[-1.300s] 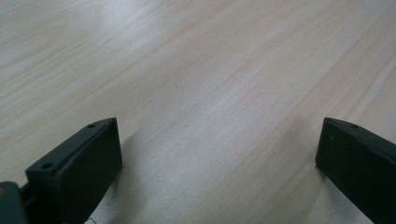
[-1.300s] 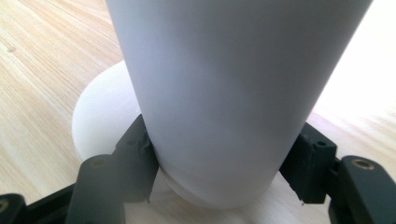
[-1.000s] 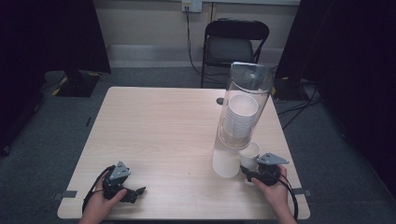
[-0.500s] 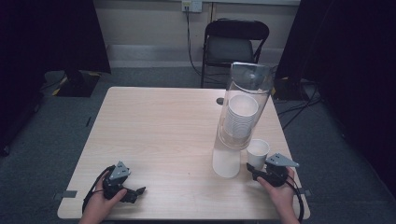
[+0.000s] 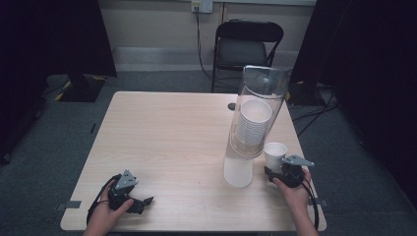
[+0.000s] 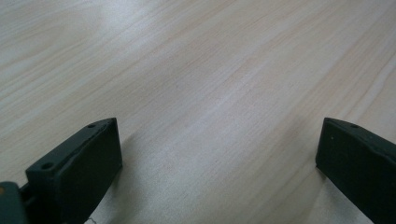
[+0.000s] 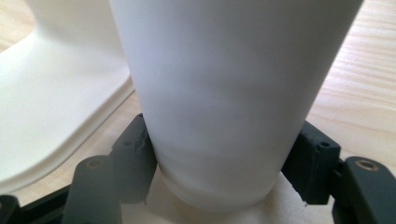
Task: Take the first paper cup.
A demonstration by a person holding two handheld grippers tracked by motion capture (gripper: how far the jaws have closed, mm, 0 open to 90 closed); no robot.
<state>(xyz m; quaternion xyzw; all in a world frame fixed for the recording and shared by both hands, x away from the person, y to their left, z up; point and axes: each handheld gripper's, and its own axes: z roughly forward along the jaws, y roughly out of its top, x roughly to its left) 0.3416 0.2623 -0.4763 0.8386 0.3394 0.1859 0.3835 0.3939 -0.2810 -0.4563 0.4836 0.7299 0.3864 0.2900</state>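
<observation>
A white paper cup [image 5: 275, 153] [image 7: 219, 93] stands upright just right of the cup dispenser [image 5: 258, 113]. The dispenser is a clear tilted tube with a stack of white cups [image 5: 253, 123] inside, on a white base [image 5: 238, 172] [image 7: 56, 102]. My right gripper [image 5: 273, 169] [image 7: 219, 172] is shut on the cup's lower part, one jaw pressing each side. At the table's front left corner, my left gripper [image 5: 142, 204] [image 6: 219, 158] rests low over bare wood, open, with nothing between its jaws.
The light wooden table [image 5: 167, 137] has a small dark spot [image 5: 231, 105] behind the dispenser. A black folding chair [image 5: 248, 46] stands beyond the far edge. The table's right edge lies close to my right hand [image 5: 295, 194].
My right gripper has drawn the cup a little to the right, out from under the dispenser tube. The left gripper has not moved.
</observation>
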